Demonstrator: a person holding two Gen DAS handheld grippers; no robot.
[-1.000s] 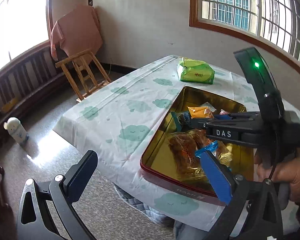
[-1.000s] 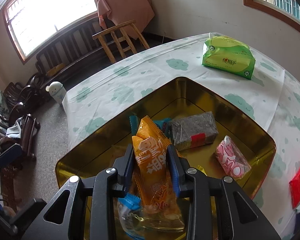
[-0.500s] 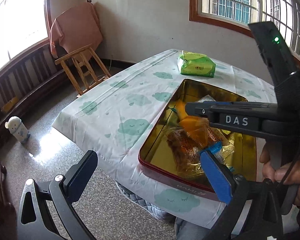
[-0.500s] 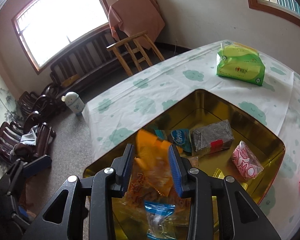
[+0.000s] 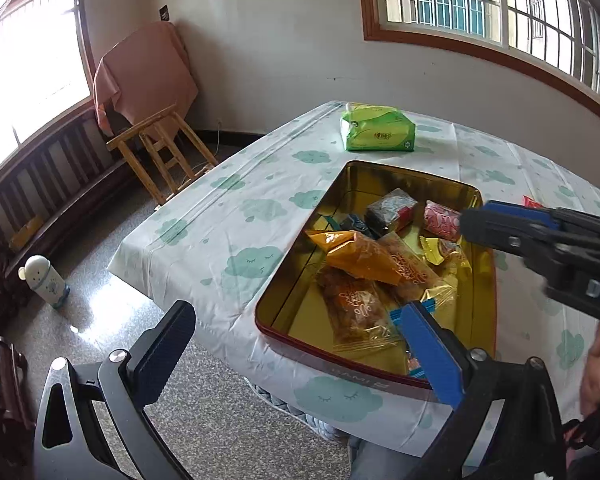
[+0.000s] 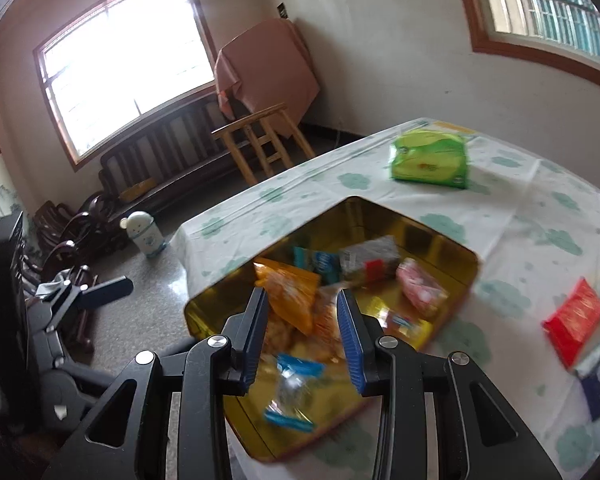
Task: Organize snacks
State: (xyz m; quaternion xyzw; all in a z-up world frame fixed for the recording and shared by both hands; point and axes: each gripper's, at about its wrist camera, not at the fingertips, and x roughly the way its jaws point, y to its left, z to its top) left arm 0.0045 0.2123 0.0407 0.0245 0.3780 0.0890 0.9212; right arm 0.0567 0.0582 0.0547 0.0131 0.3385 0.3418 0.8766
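Observation:
A gold tin tray (image 5: 364,176) (image 6: 384,216) sits on the table and holds several wrapped snacks. An orange snack packet (image 5: 356,254) (image 6: 292,292) lies on top of them. My right gripper (image 6: 302,336) is open and empty, raised above the tray's near end; it shows at the right of the left wrist view (image 5: 540,232). My left gripper (image 5: 296,354) is wide open and empty, off the table's near-left corner. A red packet (image 6: 576,322) and a dark blue packet (image 6: 598,374) lie on the cloth right of the tray.
A green tissue pack (image 5: 376,128) (image 6: 430,158) lies beyond the tray. The table (image 5: 228,216) has a cloud-print cloth. A wooden chair (image 5: 160,152), a dark bench (image 5: 48,188) and a small white bin (image 5: 44,280) stand on the floor to the left.
My right gripper opened and let the orange packet drop into the tray, then lifted and drew back to the right. My left gripper stayed open and nearly still.

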